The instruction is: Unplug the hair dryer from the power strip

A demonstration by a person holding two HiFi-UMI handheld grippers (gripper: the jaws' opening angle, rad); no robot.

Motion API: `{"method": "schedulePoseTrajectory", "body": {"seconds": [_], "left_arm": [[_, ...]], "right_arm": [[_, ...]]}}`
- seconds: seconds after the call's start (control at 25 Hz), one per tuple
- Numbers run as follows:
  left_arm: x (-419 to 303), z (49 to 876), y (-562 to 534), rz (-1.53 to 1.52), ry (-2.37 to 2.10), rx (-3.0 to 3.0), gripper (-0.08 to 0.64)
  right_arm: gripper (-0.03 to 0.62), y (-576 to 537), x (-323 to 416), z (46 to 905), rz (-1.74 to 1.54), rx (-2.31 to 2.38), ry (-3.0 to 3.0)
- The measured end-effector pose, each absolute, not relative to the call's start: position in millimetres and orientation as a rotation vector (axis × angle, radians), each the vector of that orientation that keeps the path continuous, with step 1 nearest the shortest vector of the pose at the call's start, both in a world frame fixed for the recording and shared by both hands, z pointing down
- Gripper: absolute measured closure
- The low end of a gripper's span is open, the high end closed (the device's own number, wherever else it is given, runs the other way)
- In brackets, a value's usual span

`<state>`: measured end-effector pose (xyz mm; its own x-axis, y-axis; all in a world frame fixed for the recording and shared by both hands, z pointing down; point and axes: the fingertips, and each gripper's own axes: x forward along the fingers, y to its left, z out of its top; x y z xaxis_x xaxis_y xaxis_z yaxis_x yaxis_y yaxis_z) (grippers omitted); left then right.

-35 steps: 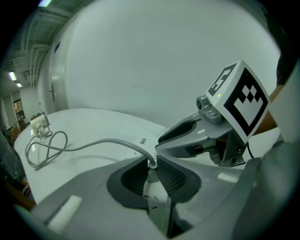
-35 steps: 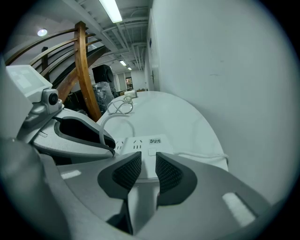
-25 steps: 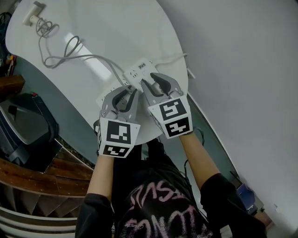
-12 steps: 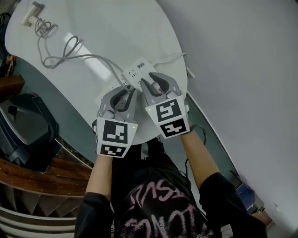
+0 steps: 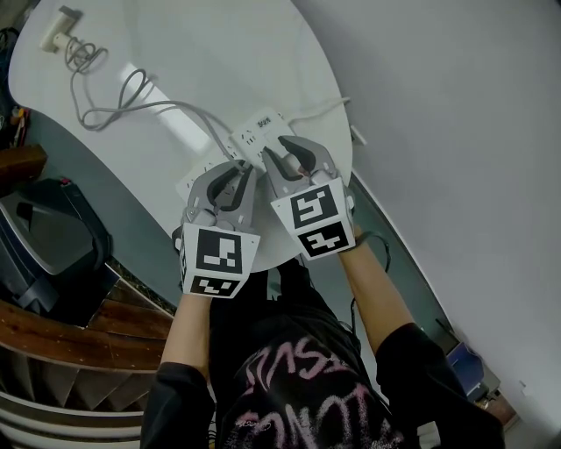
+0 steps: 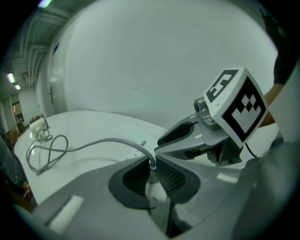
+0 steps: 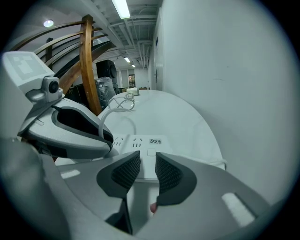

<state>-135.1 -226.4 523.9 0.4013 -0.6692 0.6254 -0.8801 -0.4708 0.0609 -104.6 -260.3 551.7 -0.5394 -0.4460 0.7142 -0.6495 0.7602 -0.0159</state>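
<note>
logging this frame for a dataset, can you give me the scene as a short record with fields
surface: white table
power strip: white, lying on the table under the gripper tips
left gripper: shut on a white plug
cable: runs from the plug across the table
right gripper: jaws slightly apart, nothing between them, over the power strip's end
plug seated or out: cannot tell

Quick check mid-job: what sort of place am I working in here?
Probably an office or lab hall, not a home: long ceiling strip light, curved wooden railing and white rounded table by a plain wall.
</note>
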Motion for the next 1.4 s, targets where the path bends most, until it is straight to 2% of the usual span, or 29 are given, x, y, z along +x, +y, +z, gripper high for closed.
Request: {"method": "schedulePoseTrajectory", "body": {"seconds": [0.08, 0.36, 0.56, 0.76, 0.92, 1.4], "left_arm": [[-133.7, 524.6, -224.7, 0.781, -1.335, 2.301, 0.511], [-143.0, 524.7, -228.7, 0.588, -1.352, 2.196, 0.514], [-136.8, 521.5, -225.7, 0.706, -1.352, 2.269, 0.514], [-144.3, 522.2, -228.4, 0.583, -1.362, 2.198, 0.515], [-138.0, 521.3, -224.6, 0.687, -1.351, 2.263, 0.515], [-140.3, 518.4, -224.2, 0.650, -1.350, 2.243, 0.516]], "right_arm": [[0.466, -260.2, -105.2, 552.2, 0.352, 0.815, -2.232], [0.474, -259.0, -106.4, 552.6, 0.310, 0.817, -2.209], [0.474, -259.2, -105.7, 551.9, 0.327, 0.824, -2.207], [0.474, -258.2, -106.4, 551.9, 0.314, 0.834, -2.196], [0.474, -258.4, -106.6, 552.8, 0.321, 0.832, -2.195], [0.474, -257.7, -107.0, 551.3, 0.336, 0.833, -2.198]]}}
